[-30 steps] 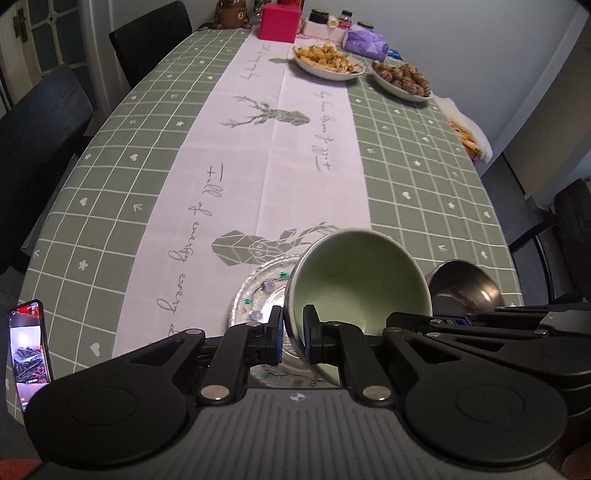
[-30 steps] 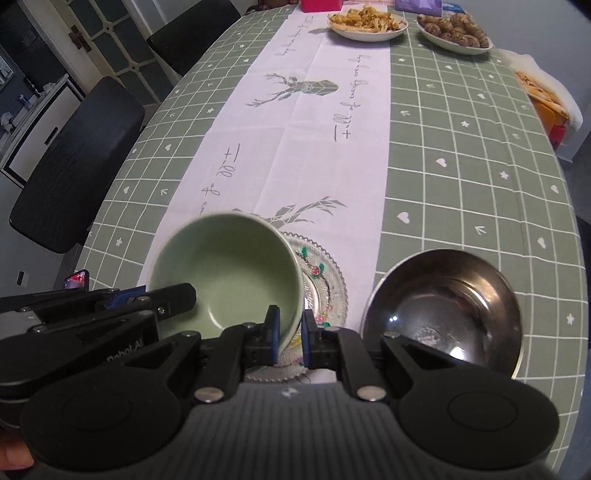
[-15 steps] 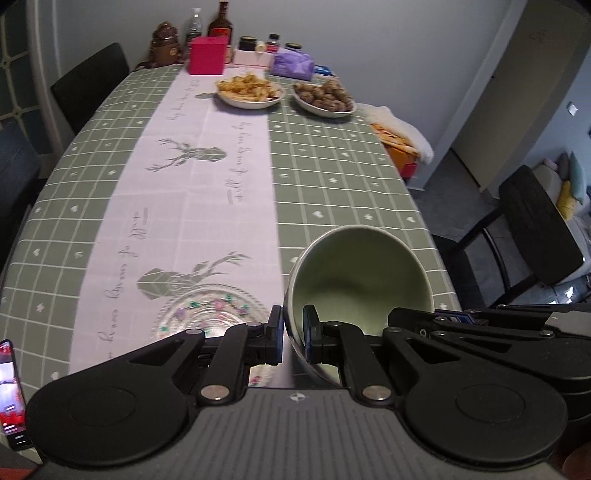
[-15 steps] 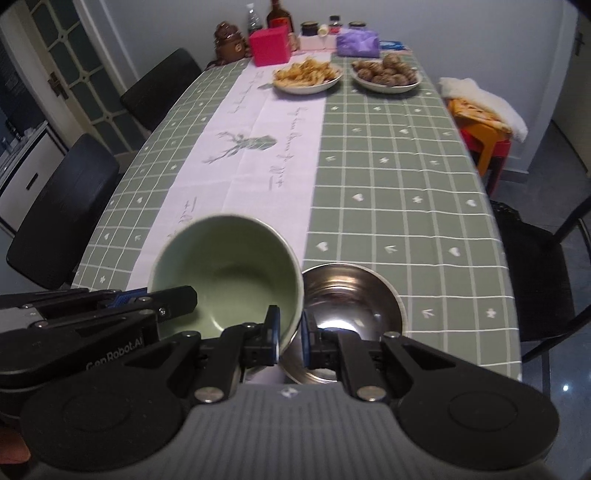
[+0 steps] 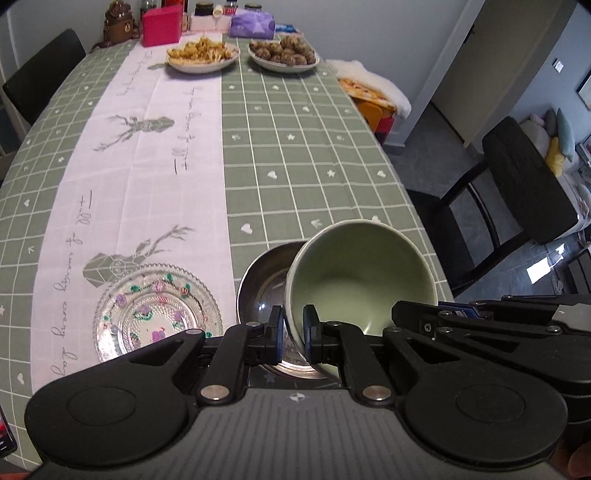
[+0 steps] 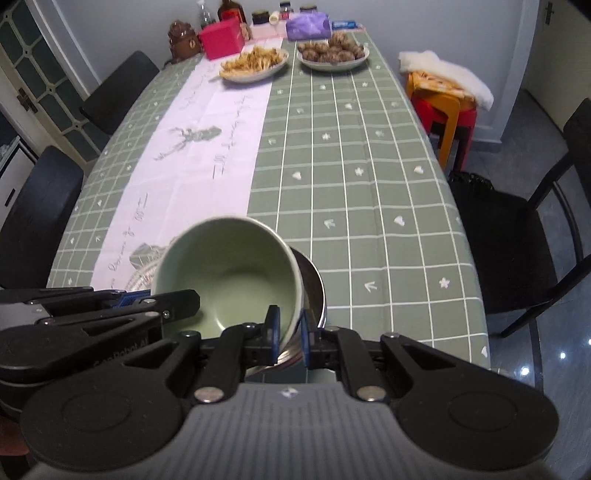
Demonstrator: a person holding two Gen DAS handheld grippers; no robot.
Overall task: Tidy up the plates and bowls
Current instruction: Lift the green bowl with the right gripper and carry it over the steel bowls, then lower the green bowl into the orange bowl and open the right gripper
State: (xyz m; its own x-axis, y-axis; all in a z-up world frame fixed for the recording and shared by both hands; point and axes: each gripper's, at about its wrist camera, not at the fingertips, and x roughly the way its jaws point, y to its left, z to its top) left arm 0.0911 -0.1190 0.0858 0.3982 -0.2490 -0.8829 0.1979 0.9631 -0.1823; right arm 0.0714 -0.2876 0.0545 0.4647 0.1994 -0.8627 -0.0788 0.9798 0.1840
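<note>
A pale green bowl (image 5: 362,280) hangs tilted in the air, held by its rim from two sides. My left gripper (image 5: 293,328) is shut on the rim's left part. My right gripper (image 6: 290,330) is shut on the right part of the green bowl (image 6: 229,277). Directly under it a steel bowl (image 5: 260,291) stands on the tablecloth, half hidden by the green bowl; the right wrist view shows the steel bowl (image 6: 314,291) at the green bowl's right. A patterned glass plate (image 5: 155,310) lies to the left of the steel bowl.
Two plates of food (image 5: 201,55) (image 5: 284,53), a pink box (image 5: 162,26) and jars stand at the table's far end. The table's right edge (image 6: 476,295) runs close to the bowls, with a black chair (image 5: 524,184) beyond it. A phone (image 5: 5,435) lies at the near left.
Both grippers have carried the green bowl to the right, from above the glass plate to above the steel bowl. Their grip on the rim is unchanged.
</note>
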